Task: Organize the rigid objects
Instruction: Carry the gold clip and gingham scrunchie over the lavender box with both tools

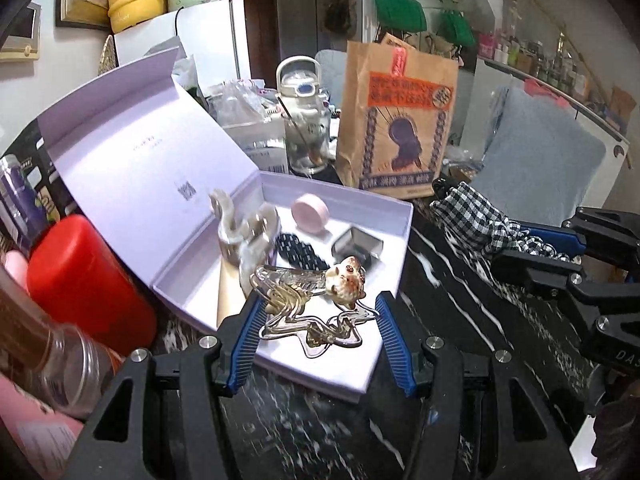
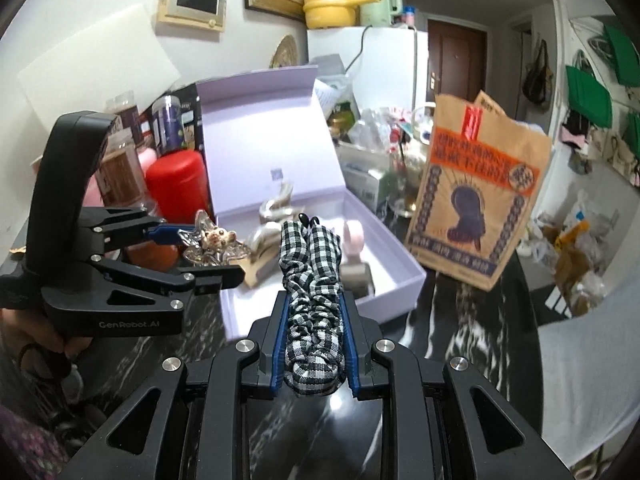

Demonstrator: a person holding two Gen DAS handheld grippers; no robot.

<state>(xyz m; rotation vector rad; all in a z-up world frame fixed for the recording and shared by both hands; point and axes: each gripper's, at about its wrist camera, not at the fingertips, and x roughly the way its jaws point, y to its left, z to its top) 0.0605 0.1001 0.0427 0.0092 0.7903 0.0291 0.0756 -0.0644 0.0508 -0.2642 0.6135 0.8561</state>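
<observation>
Two grippers each hold a hair thing by an open box.

The left gripper (image 1: 316, 320) pinches a clear hair clip (image 1: 312, 308) with a little animal head, over the near edge of the pale box (image 1: 384, 208). The right gripper (image 2: 314, 340) squeezes a checked cloth hair clip (image 2: 316, 280), maybe a scrunchie, in front of the box.

a white fridge (image 2: 384, 46) stands by a brown door (image 2: 456, 60). green bags (image 1: 400, 10) hang on the pale wall (image 2: 80, 0).
</observation>
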